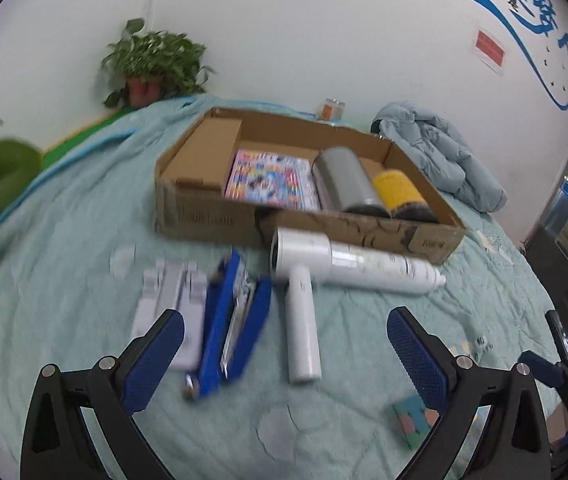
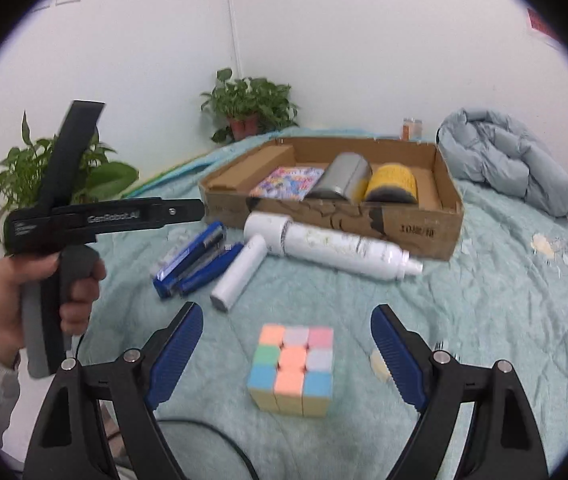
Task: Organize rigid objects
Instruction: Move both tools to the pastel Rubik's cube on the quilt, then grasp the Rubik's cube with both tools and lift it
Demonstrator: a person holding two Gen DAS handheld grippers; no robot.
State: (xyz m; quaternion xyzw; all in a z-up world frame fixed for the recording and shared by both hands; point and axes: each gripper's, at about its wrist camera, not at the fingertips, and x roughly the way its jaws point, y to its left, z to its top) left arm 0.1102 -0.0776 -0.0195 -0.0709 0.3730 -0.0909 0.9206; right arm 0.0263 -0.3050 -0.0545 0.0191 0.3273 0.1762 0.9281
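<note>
The pastel puzzle cube [image 2: 291, 369] is sitting on the teal blanket [image 2: 484, 320] between the right gripper [image 2: 287, 338]'s wide-spread, empty fingers. Farther off, the blue stapler [image 1: 228, 320] (blurred) is lying before the left gripper [image 1: 286, 340], likewise spread wide, near the cardboard box [image 1: 364, 232].

Quilt [image 2: 484, 320], pale teal, wrinkled, spread as work surface. Jacket [image 2: 508, 160], light blue, puffy, bundled at far right edge. Jar [image 2: 412, 128], orange label, at far edge beside jacket. Potted plant [image 2: 250, 106] at far corner by wall. Second plant [image 2: 24, 176], leafy, past left edge.
</note>
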